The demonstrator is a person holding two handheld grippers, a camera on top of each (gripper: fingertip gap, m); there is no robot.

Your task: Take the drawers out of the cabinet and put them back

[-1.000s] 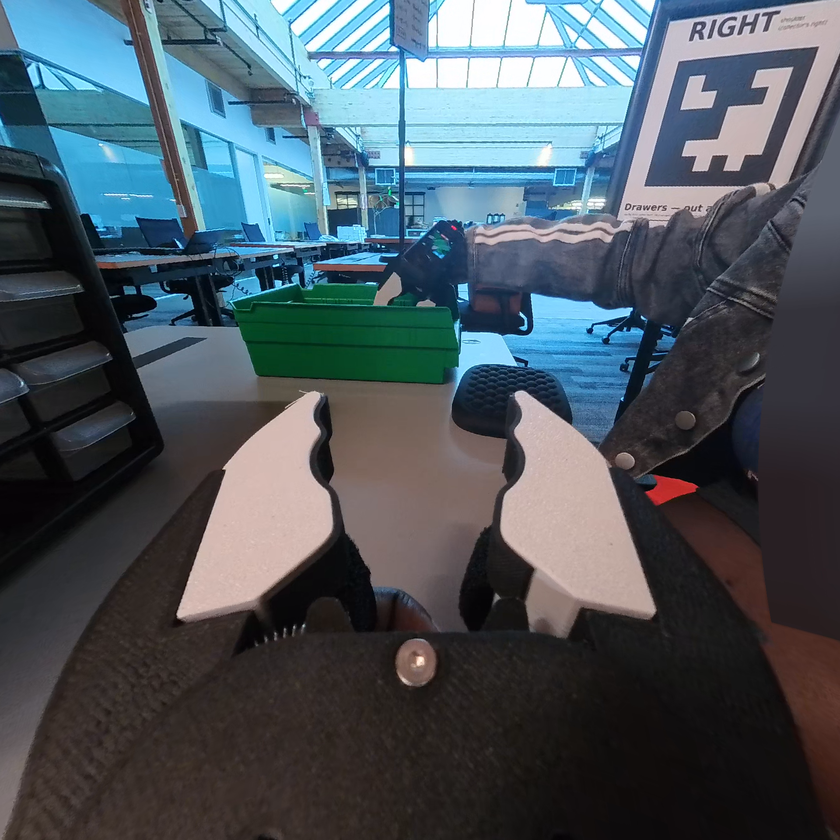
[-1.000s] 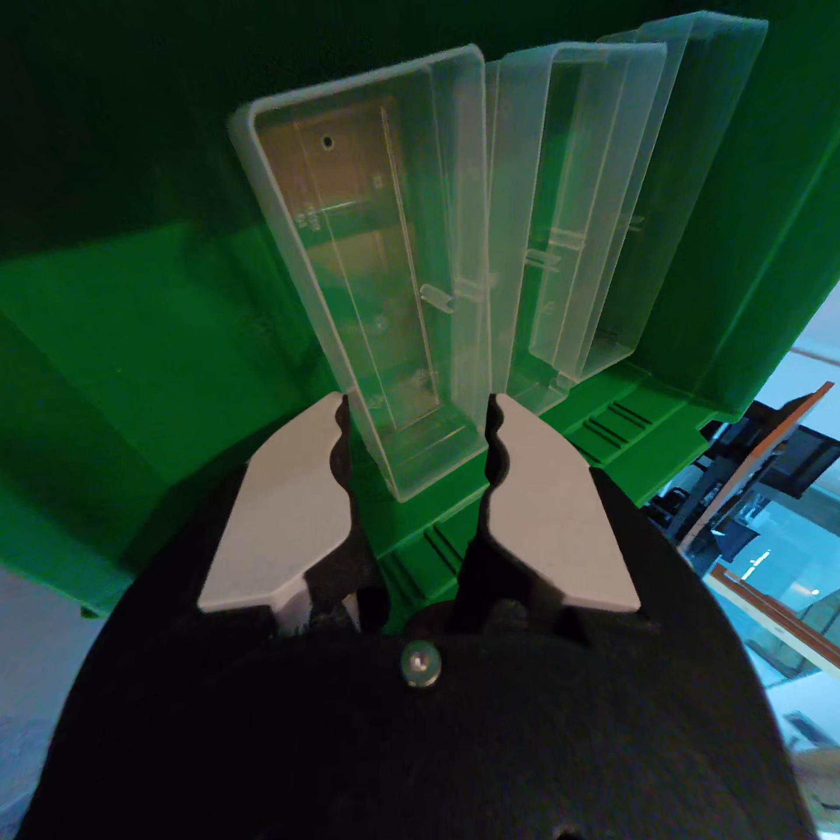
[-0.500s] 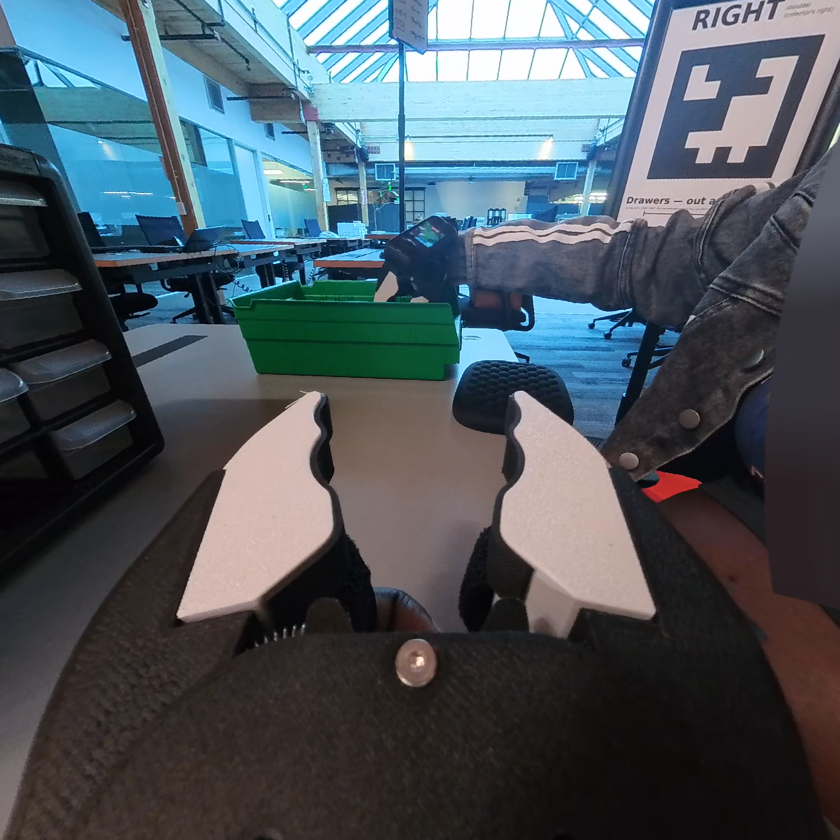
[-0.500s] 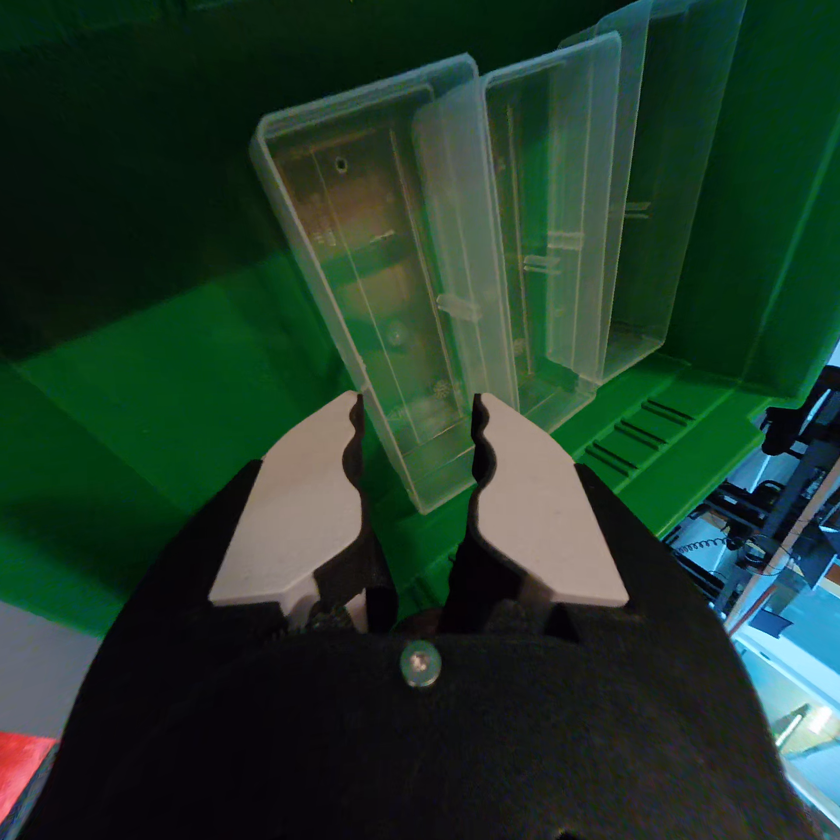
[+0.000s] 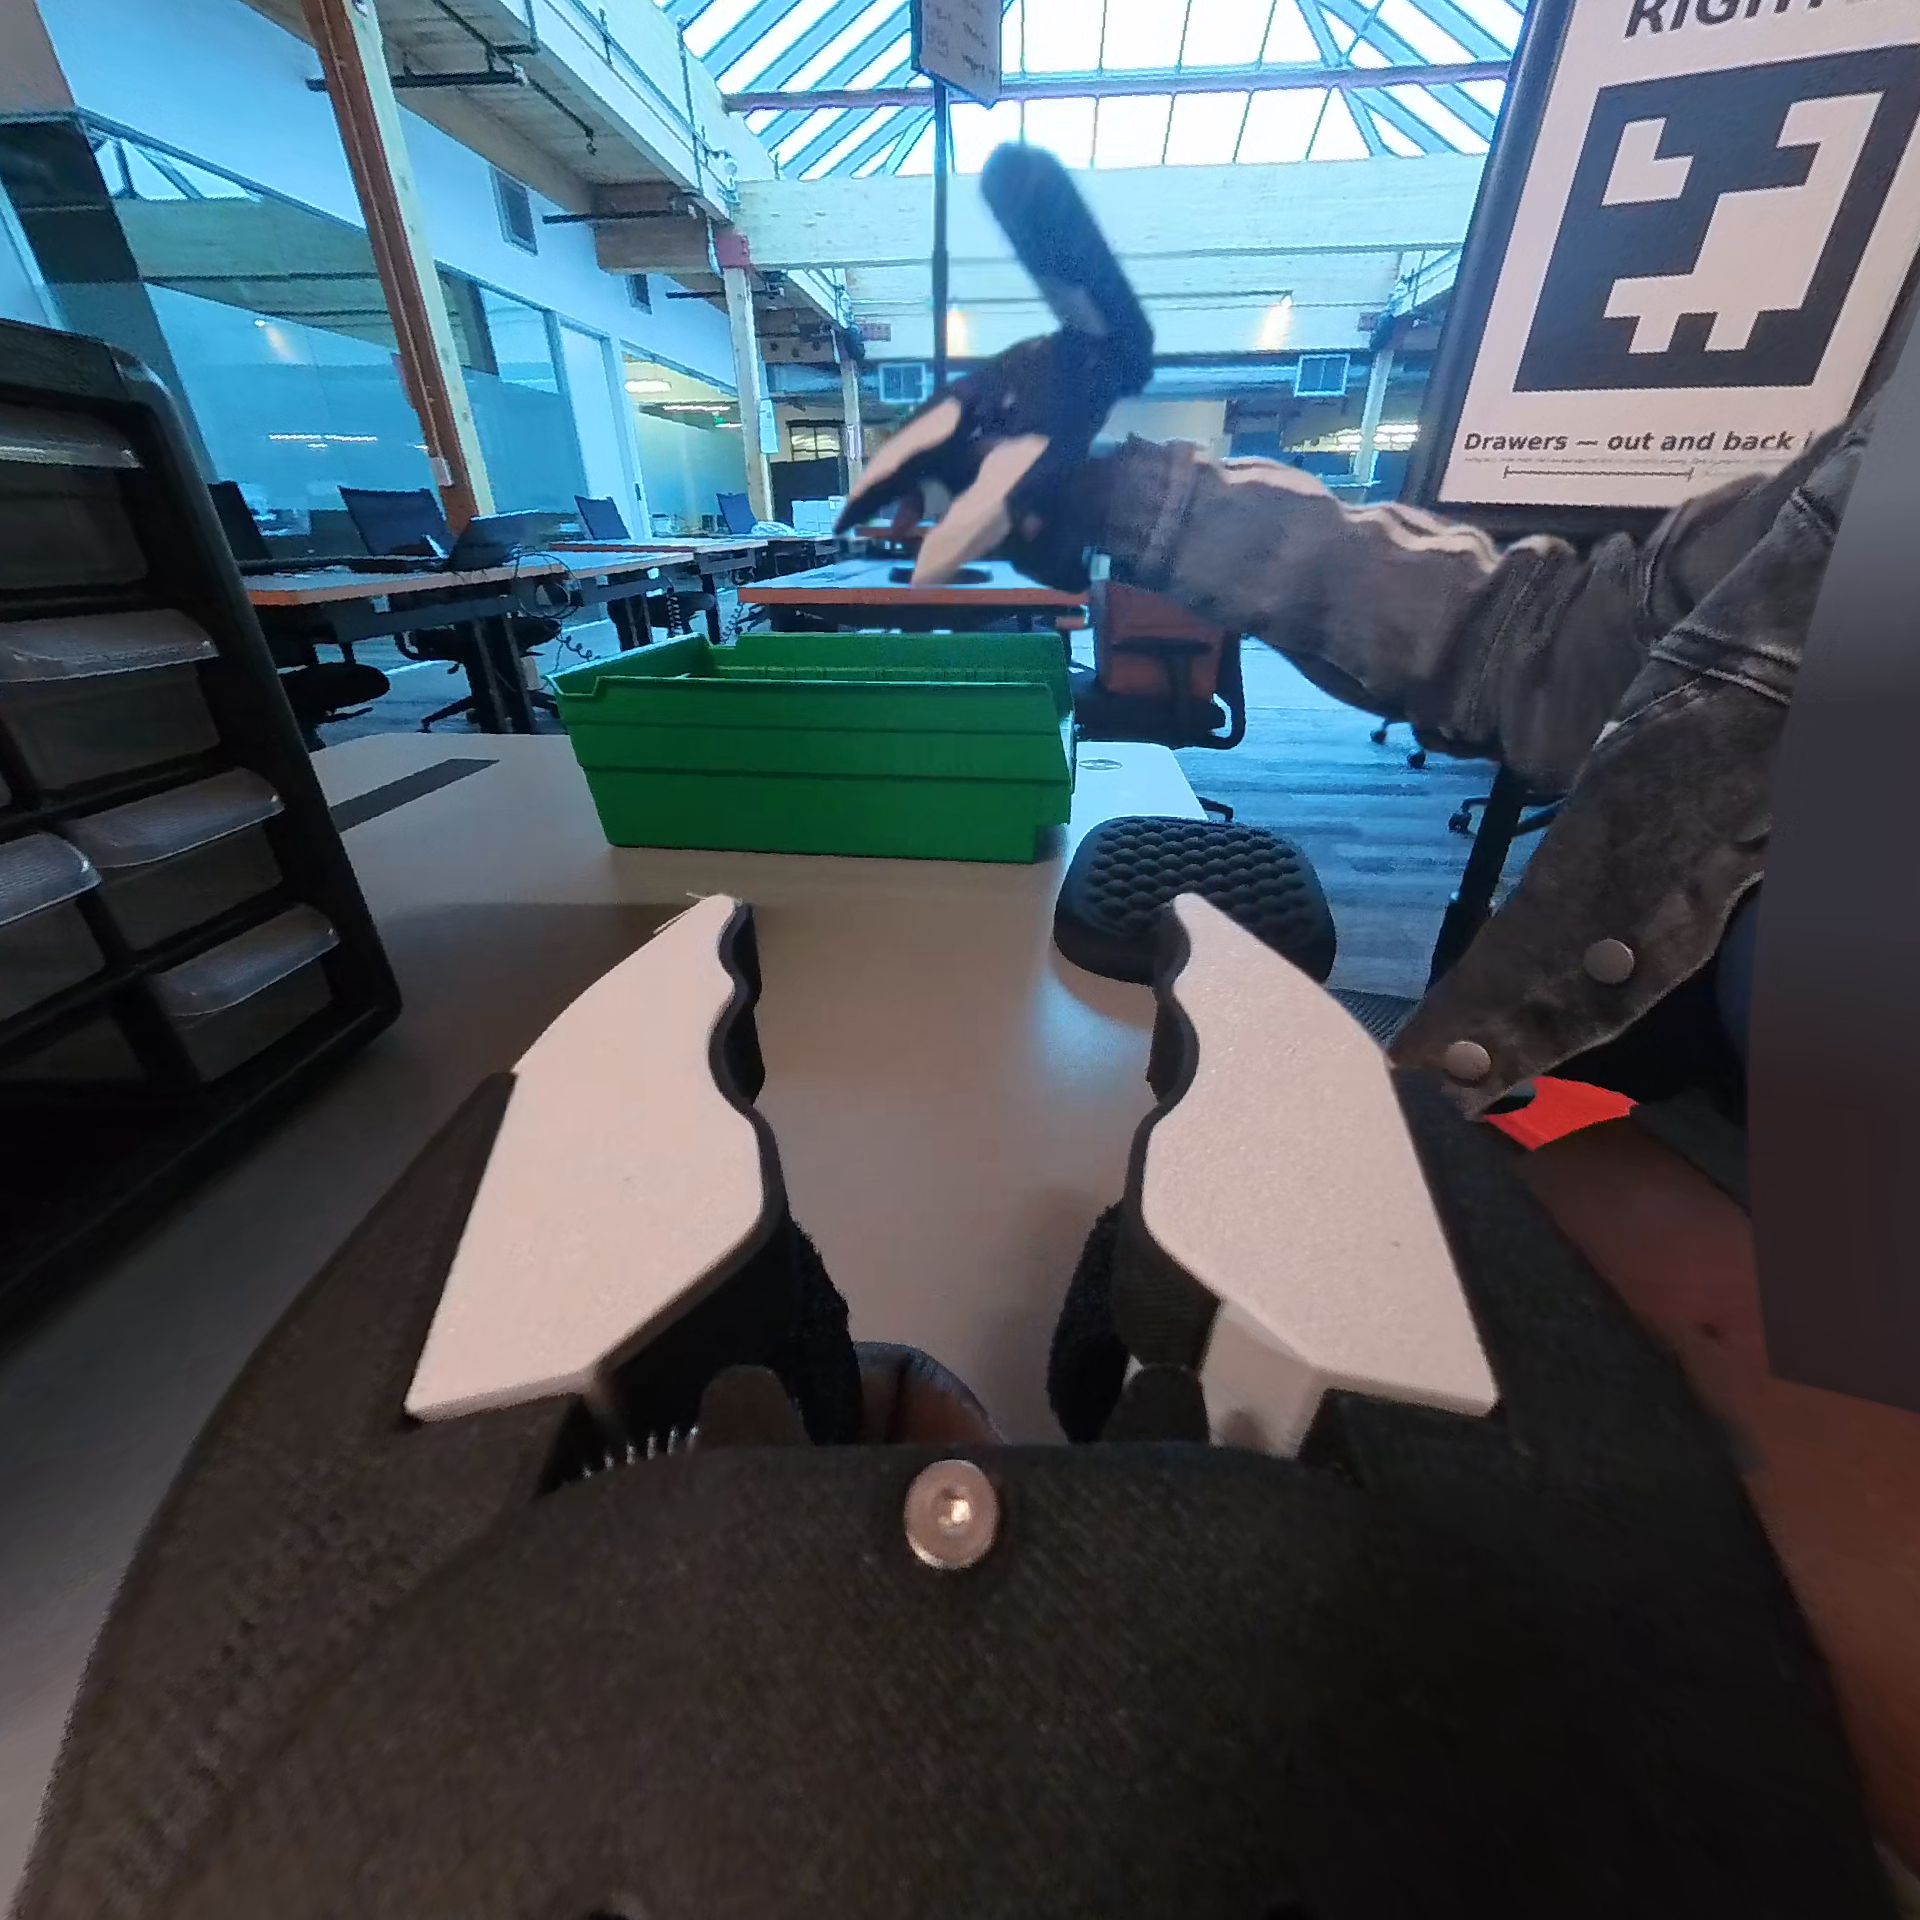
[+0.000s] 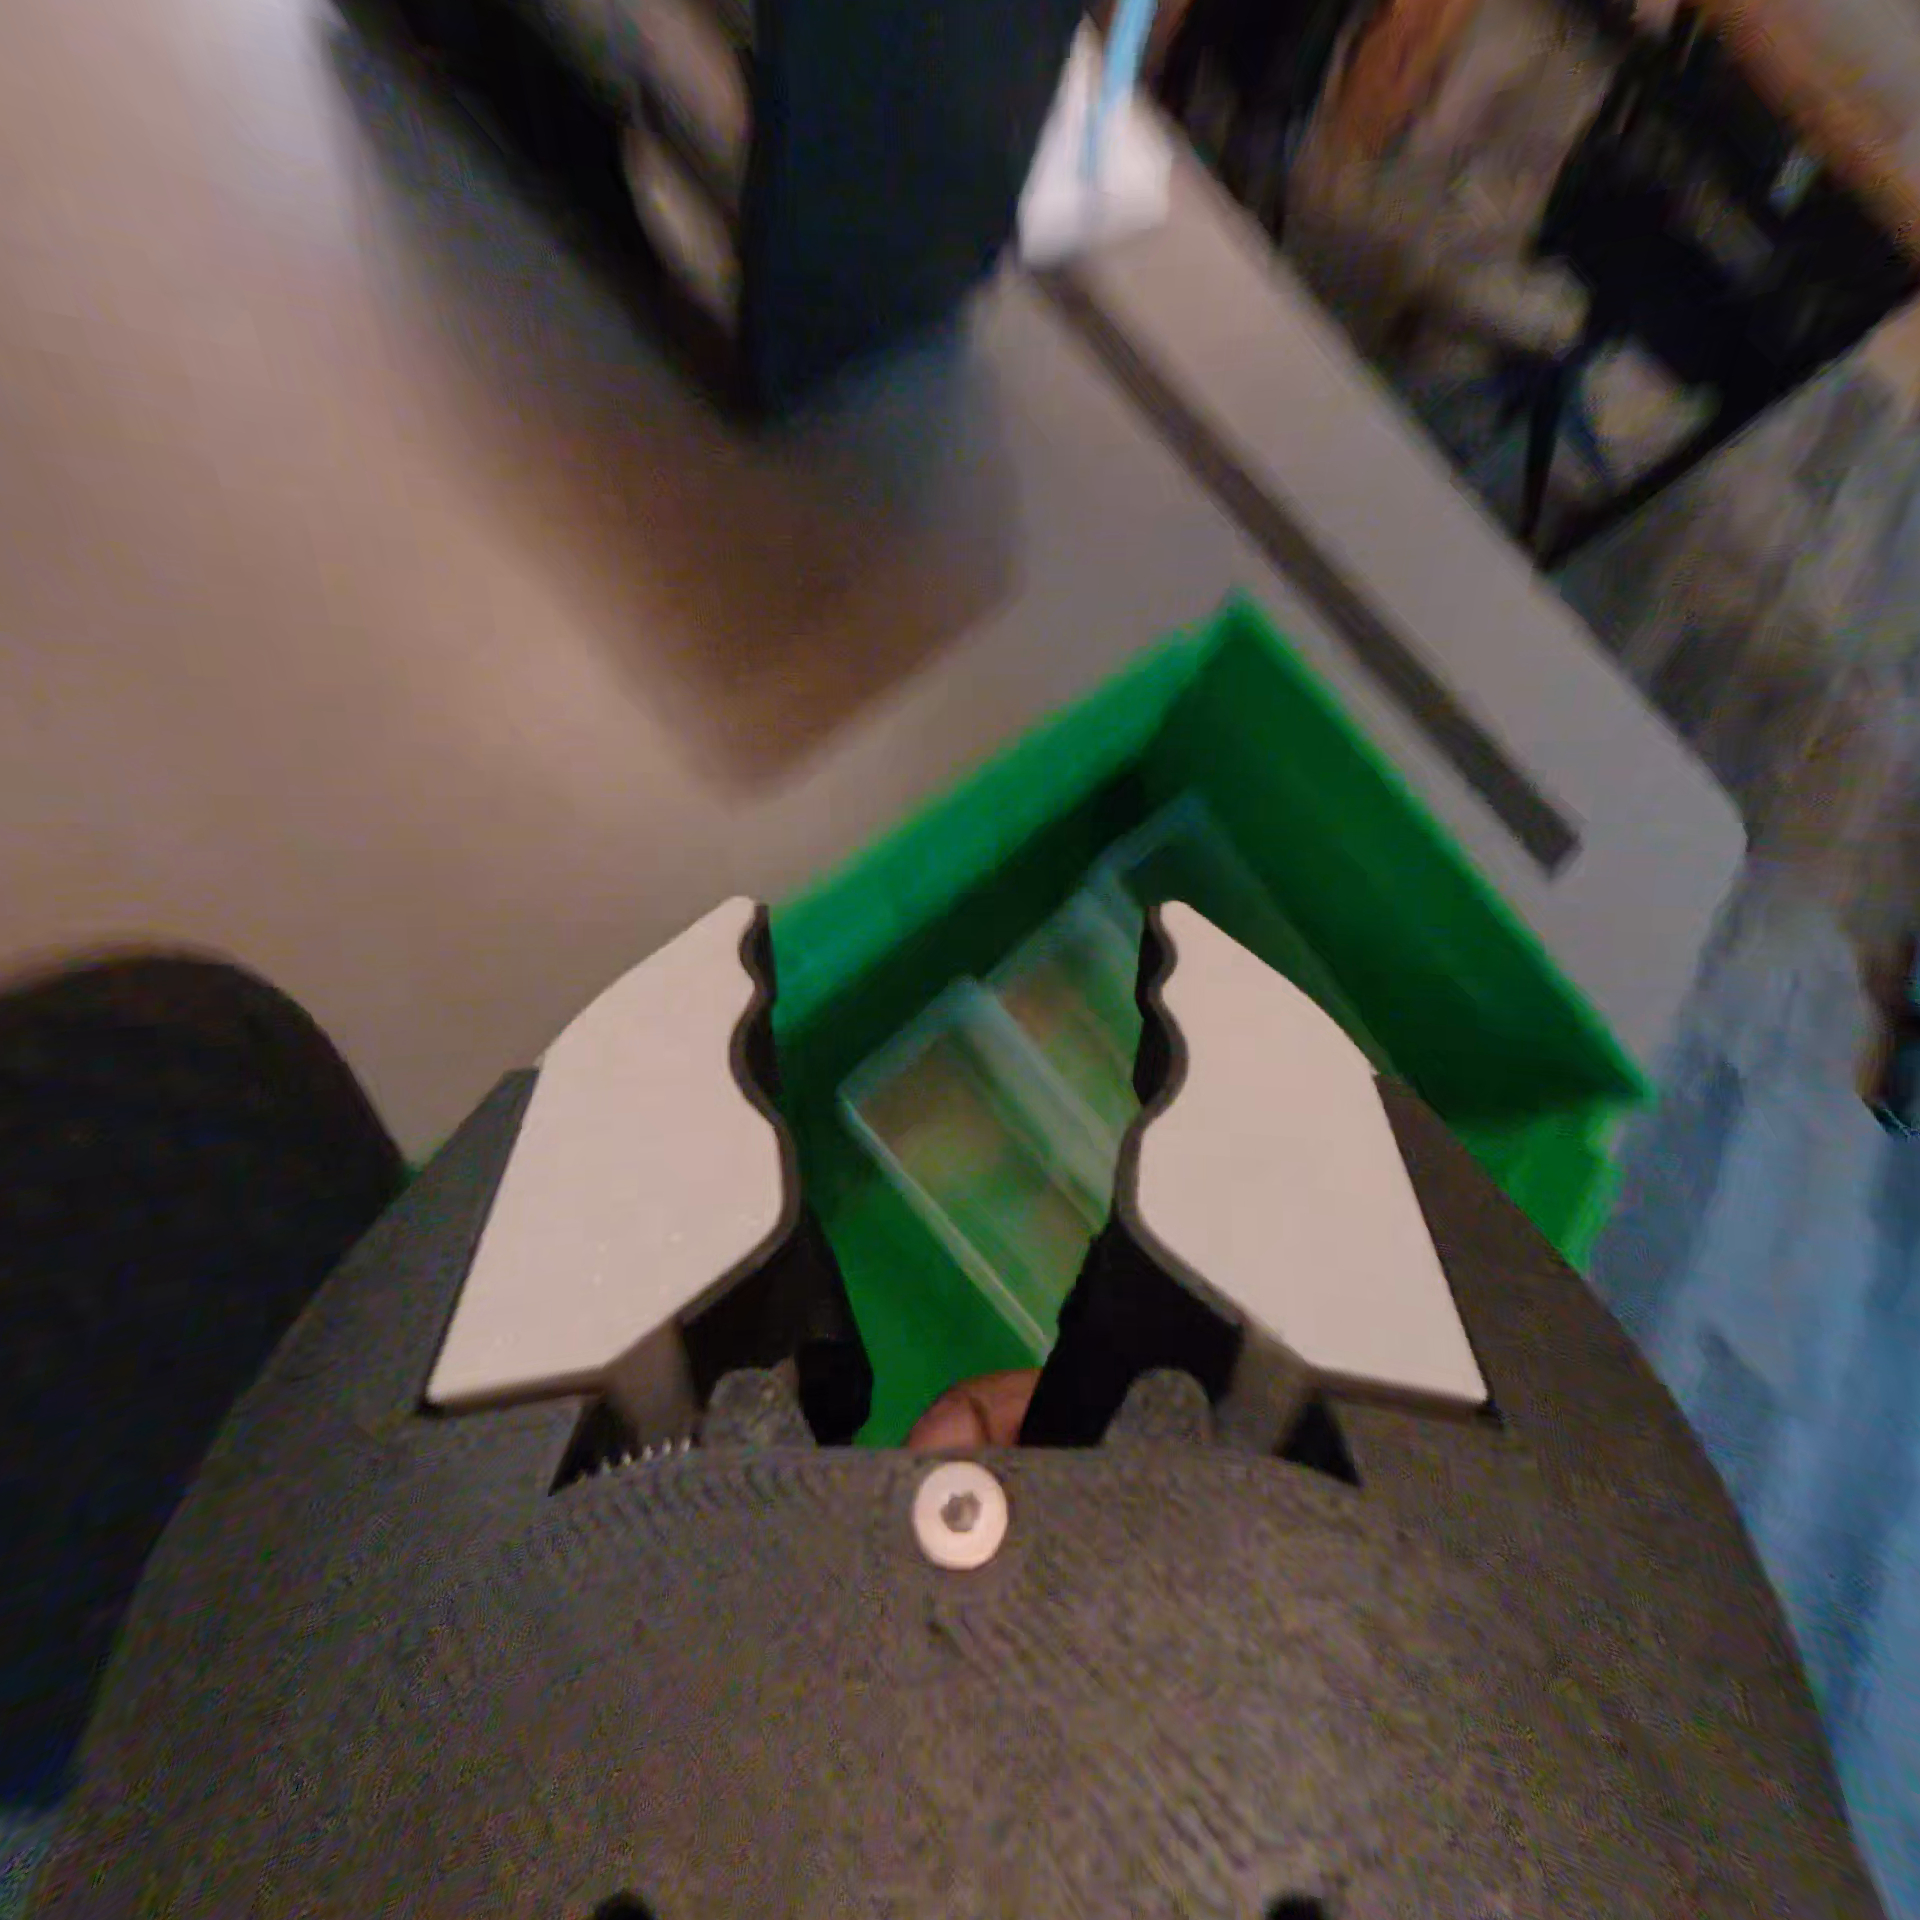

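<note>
My left gripper [image 5: 956,914] is open and empty, low over the grey table [image 5: 935,1049]. The black drawer cabinet [image 5: 156,779] stands at the left with several clear drawers in it. The green bin [image 5: 831,769] sits at the far end of the table. My right gripper [image 6: 956,914] is open and empty, raised above the bin [image 6: 1351,831] and looking down at several clear drawers [image 6: 987,1132] leaning inside it. This view is blurred. In the left wrist view the right gripper [image 5: 894,540] hangs above the bin.
A black textured pad [image 5: 1195,894] lies at the table's right edge, near the bin. A board with a black-and-white marker [image 5: 1704,229] stands at the right. A person's denim sleeve [image 5: 1403,613] reaches across. Office desks and chairs stand beyond the table.
My right gripper has risen out of the bin, spread its jaws wider and holds nothing. The clear drawers remain in the bin. My left gripper has not moved.
</note>
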